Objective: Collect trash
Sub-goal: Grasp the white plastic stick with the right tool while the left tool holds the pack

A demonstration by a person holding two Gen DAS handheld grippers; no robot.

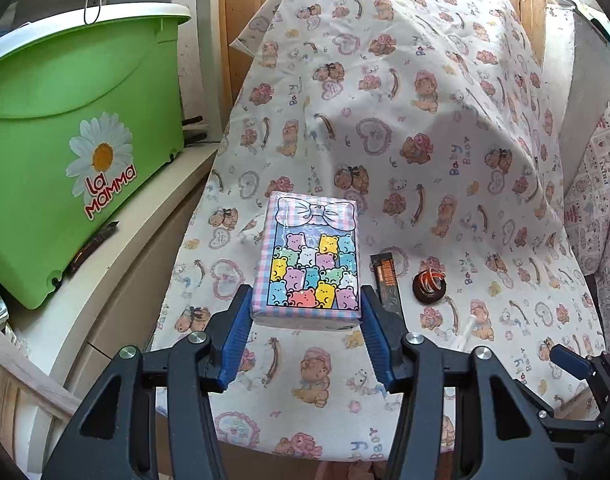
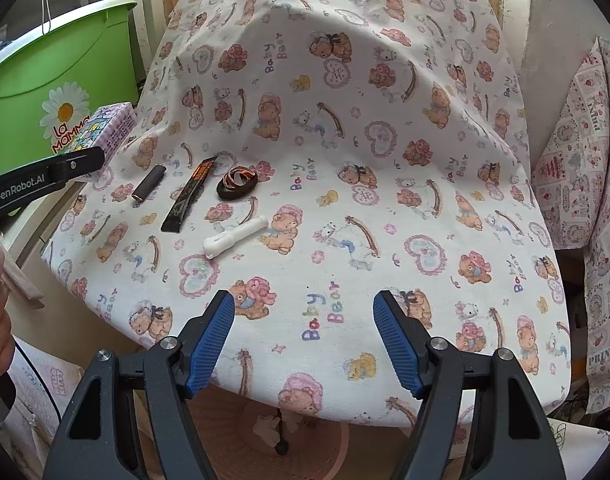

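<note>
My left gripper (image 1: 307, 312) is shut on a pink tissue pack with coloured bears (image 1: 311, 256), held above the left part of a bear-print cloth (image 1: 425, 128); the pack also shows in the right wrist view (image 2: 105, 132). On the cloth lie a black-and-orange wrapper (image 2: 189, 196), a dark cylinder (image 2: 149, 184), a dark round cup with orange scraps (image 2: 237, 185) and a white plastic piece (image 2: 235, 237). My right gripper (image 2: 305, 340) is open and empty above the cloth's near edge.
A green bin with a daisy label (image 1: 73, 152) stands on a white ledge (image 1: 145, 240) left of the cloth. A second printed cloth (image 2: 585, 184) hangs at the right. A pink basket (image 2: 273, 432) sits below the cloth's near edge.
</note>
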